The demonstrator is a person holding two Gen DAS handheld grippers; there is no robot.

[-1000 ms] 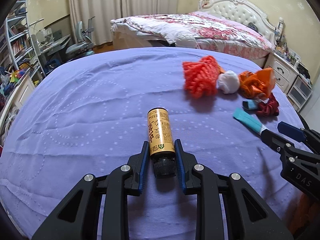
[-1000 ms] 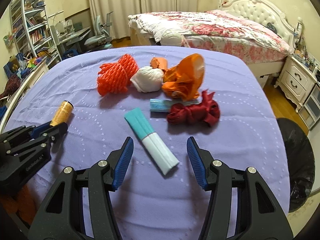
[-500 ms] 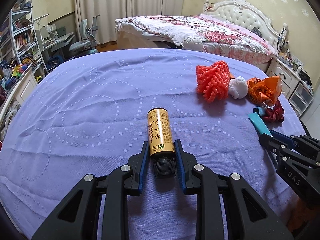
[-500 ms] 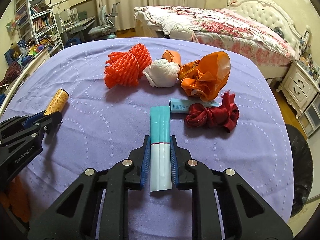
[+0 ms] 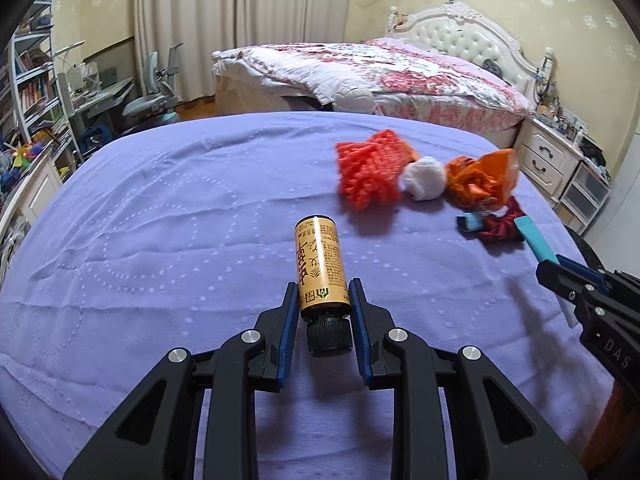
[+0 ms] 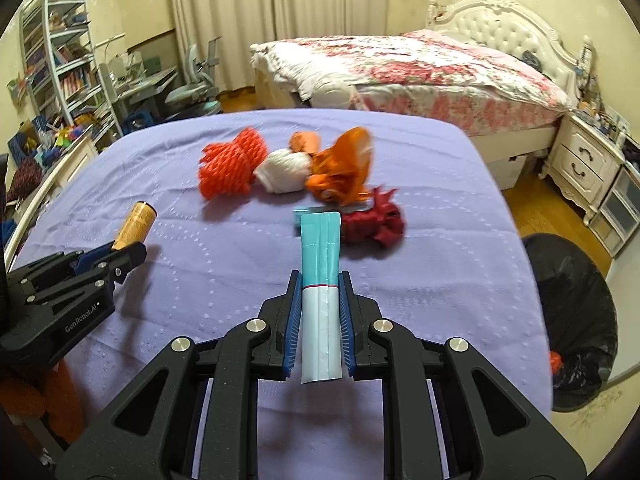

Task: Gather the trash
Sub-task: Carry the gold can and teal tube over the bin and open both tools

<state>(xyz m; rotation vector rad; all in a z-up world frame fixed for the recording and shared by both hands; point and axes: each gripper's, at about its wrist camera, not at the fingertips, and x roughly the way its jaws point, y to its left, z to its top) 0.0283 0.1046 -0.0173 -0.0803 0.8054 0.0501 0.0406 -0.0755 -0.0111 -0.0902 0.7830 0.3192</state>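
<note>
The gold bottle (image 5: 320, 268) sits low-centre in the left view, clamped in the left tongs (image 5: 323, 312). The teal-and-white packet (image 6: 321, 300) is pinched by the right tongs (image 6: 319, 320), whose jaws have just closed. Both pickups look done; next, probably carry them to the black-lined bin (image 6: 572, 320), partly cut off at right. The remaining trash pile is blurred.

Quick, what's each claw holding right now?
Left gripper: shut on the gold bottle.
Right gripper: shut on the teal-and-white packet.
</note>
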